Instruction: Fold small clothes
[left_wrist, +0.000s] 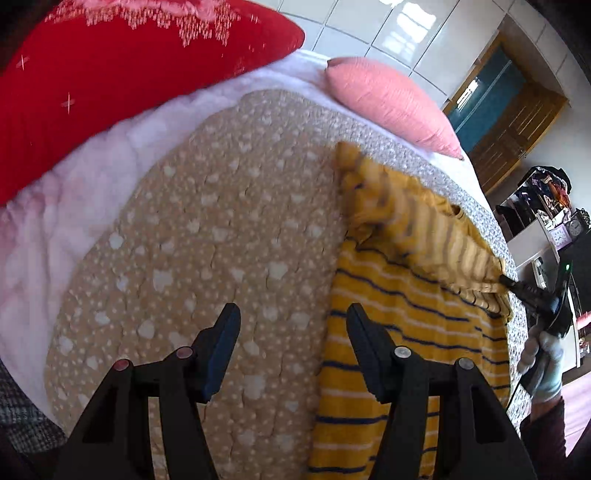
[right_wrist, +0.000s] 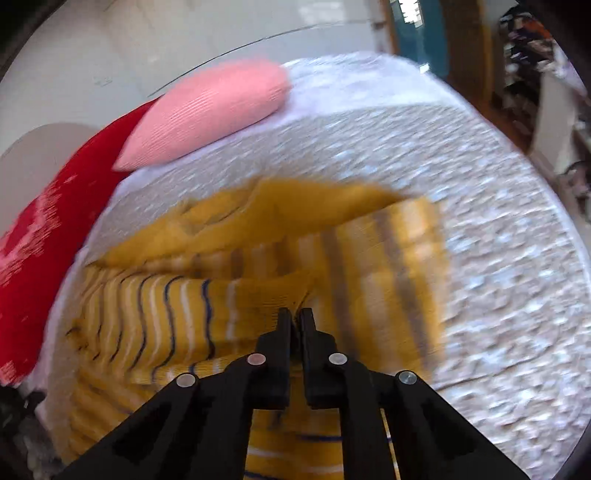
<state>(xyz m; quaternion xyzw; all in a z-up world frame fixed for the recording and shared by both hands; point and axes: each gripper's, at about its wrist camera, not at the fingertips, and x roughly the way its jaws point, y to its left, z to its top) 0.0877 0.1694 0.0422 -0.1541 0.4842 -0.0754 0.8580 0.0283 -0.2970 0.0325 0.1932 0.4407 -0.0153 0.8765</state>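
Observation:
A yellow top with navy and white stripes lies on the right part of a patterned bed quilt. My left gripper is open and empty, hovering over the quilt at the garment's left edge. My right gripper is shut on a fold of the striped top and lifts a sleeve or edge, which is blurred. In the left wrist view the right gripper pinches the raised part at the garment's far right.
A red pillow and a pink pillow lie at the head of the bed. A white sheet borders the quilt. The bed edge, a wooden door and cluttered shelves are to the right.

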